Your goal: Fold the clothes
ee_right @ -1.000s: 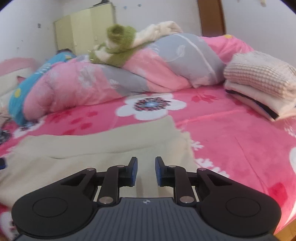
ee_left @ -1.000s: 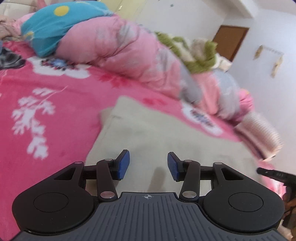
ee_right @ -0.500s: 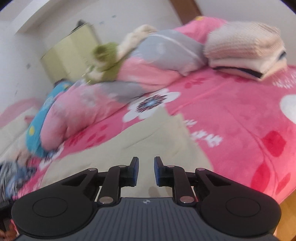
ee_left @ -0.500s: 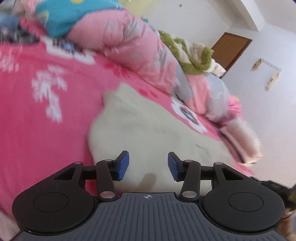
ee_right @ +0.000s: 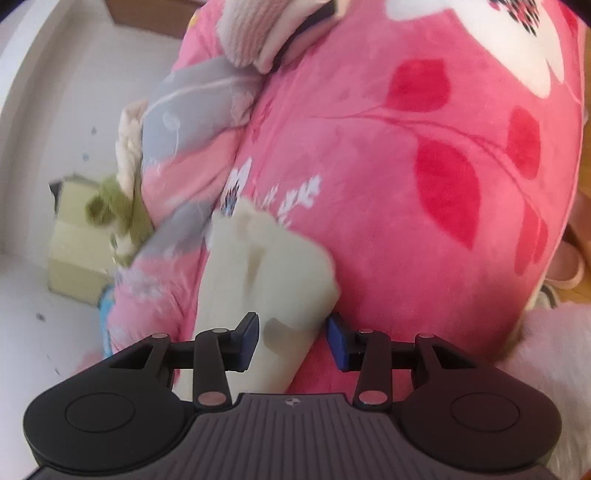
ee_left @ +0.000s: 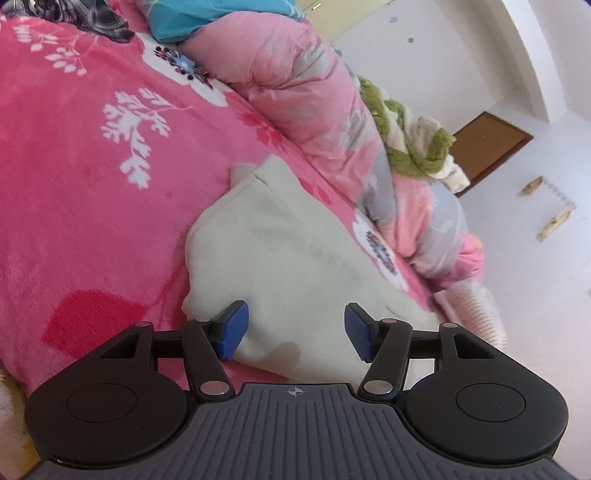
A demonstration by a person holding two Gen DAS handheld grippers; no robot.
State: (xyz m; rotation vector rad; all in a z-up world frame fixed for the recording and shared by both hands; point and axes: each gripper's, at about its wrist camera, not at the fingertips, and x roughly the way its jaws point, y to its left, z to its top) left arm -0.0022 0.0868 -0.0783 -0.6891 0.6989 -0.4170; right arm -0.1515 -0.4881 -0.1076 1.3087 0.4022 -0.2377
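1. My left hand-held gripper: jaws apart, nothing pinched; the cream garment lies under and ahead of them, toward 12 o'clock.
2. My right hand-held gripper: jaws have just been opening, and the garment's edge sits between them, pads not pressing.
3. Garment lies on the pink bed blanket; its long axis appears to run between my two grippers, each at one end.
4. Count: one cream garment, two grippers, one folded stack at 12 o'clock.
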